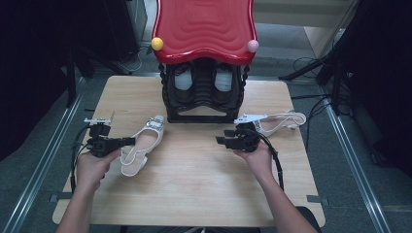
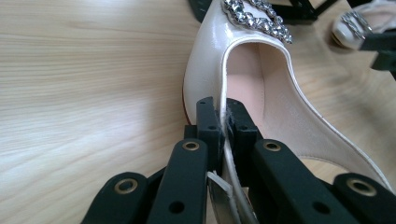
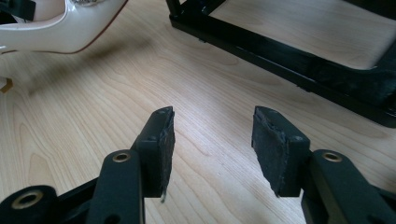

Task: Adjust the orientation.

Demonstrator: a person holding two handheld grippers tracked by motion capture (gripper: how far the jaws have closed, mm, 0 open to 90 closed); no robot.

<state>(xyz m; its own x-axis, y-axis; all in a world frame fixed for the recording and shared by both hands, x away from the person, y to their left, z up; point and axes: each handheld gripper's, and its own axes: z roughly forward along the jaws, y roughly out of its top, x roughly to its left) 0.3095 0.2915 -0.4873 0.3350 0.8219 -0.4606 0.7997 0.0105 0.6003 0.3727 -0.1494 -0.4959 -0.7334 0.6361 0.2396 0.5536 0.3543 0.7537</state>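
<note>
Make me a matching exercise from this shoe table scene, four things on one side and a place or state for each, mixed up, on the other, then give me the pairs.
Things
1. left gripper
2. right gripper
3. white slingback shoe
4. yellow ball

Places or states
A. lies on the table, right of the black rack
B. jaws apart, nothing between them
C. sits at the left corner of the red top
D. clamped on the side edge of the cream buckled shoe

Pairs: 1-D, 2-B, 3-A, 4-C
</note>
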